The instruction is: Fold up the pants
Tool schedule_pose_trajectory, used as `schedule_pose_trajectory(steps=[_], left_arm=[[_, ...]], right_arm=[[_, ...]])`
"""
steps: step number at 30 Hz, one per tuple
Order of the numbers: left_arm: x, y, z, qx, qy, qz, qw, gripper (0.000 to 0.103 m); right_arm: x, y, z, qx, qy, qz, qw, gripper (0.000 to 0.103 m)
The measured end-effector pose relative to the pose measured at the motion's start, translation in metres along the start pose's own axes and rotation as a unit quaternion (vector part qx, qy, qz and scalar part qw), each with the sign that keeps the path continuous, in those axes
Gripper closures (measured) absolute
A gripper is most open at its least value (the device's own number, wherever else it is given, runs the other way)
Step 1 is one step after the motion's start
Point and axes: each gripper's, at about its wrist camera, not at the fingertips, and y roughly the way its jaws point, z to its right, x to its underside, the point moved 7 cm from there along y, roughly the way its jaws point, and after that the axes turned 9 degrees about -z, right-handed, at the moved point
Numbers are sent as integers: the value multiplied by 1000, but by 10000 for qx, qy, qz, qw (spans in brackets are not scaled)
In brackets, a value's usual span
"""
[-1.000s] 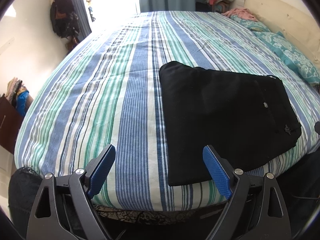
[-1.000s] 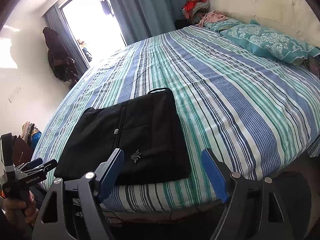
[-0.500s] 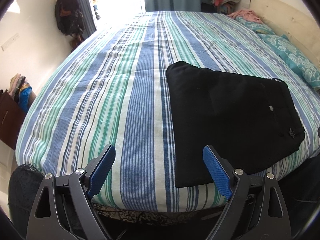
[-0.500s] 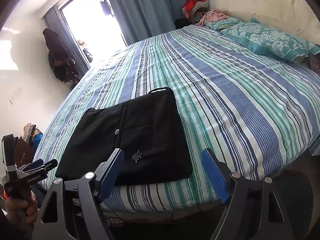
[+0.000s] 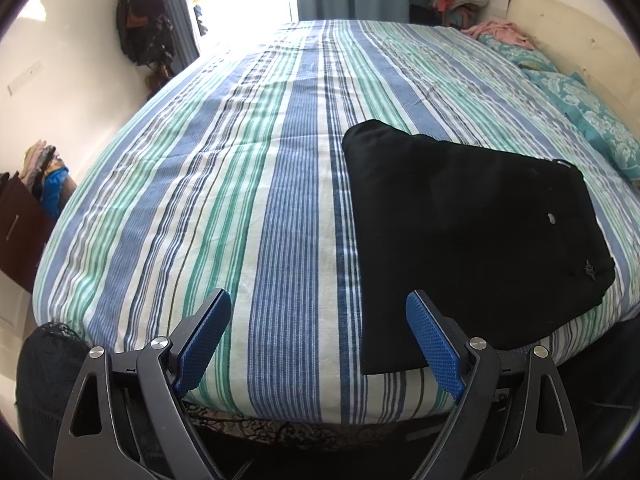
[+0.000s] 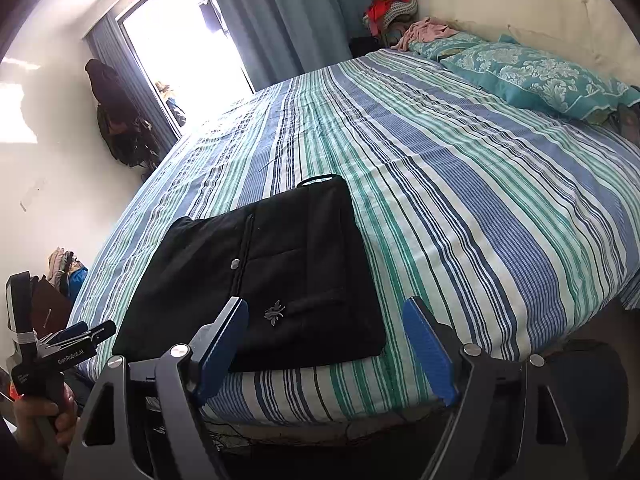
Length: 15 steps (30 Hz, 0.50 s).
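Note:
The black pants lie folded into a flat rectangle near the front edge of the striped bed. A small metal emblem and a button show on them. My left gripper is open and empty, held off the bed's front edge, left of the pants. In the right wrist view the pants lie ahead and to the left. My right gripper is open and empty, above the bed's front edge at the pants' near right corner. The left gripper shows at far left there.
Teal patterned pillows and a pink cloth lie at the head of the bed by a cream headboard. Blue curtains and a bright window are at the back. Dark clothes hang on the left wall.
The left gripper's view has swung slightly left, so the pants sit further right in it. The right gripper has barely moved. The pants lie unchanged.

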Motion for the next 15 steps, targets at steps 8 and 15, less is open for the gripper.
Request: schedule_pose_trajectory(steps=[8,15], left_arm=[[1,5,-3,-12,-54,-97,9999,12],[4,8,-5,2,-50,-149,9999,10]], right_arm=[[0,1,1,-25,35,3,10000,23],[0,2,5,-80,158,-5,9998,23]])
